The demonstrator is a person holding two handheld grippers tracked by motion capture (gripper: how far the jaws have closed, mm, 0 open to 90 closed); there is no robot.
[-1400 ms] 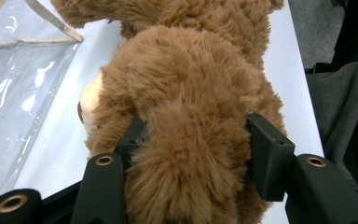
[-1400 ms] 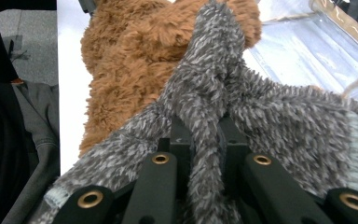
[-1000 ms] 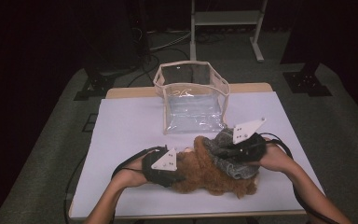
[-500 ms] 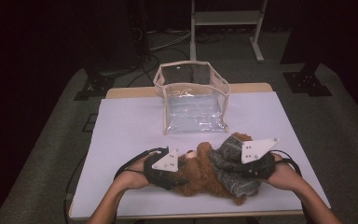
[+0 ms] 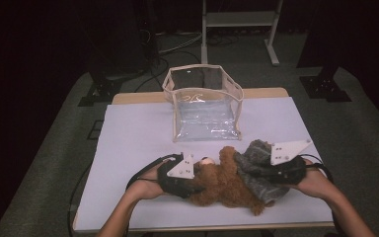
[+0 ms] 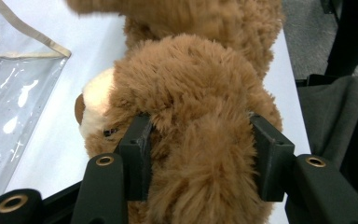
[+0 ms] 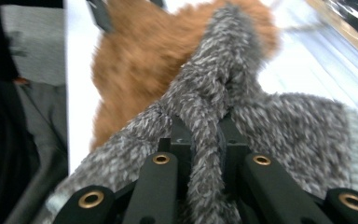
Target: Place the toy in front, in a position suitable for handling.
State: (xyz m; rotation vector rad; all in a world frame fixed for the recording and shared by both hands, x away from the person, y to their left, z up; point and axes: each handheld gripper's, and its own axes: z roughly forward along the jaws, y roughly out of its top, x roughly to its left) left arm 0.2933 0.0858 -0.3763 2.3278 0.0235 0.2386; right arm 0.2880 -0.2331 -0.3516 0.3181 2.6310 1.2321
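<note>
A brown plush bear (image 5: 224, 182) lies near the front edge of the tabletop (image 5: 138, 133), about midway between its left and right edges, with a grey knitted garment (image 5: 259, 170) draped over the end of it that points toward the right edge. The left tool (image 5: 177, 178) comes in from the front-left, and in the left gripper view its two black jaws stand on either side of a thick roll of the bear's fur (image 6: 200, 140), the pads pressed into the pile; these jaws have just been closing a little, with the bear between them. The bear's pale muzzle (image 6: 93, 105) with its dark nose shows just beyond the left jaw in that view. The right tool (image 5: 284, 170) comes in from the front-right, and in the right gripper view its jaws are pinched nearly together on a narrow fold of the grey knit (image 7: 209, 116), which rises between them and stands up in a ridge above the bear's brown fur (image 7: 135, 70). A clear plastic pouch (image 5: 202, 106) with a beige trimmed rim stands upright and open near the back edge of the tabletop, well apart from the bear and both tools. The person's forearms reach in from the front edge, one to each tool.
</note>
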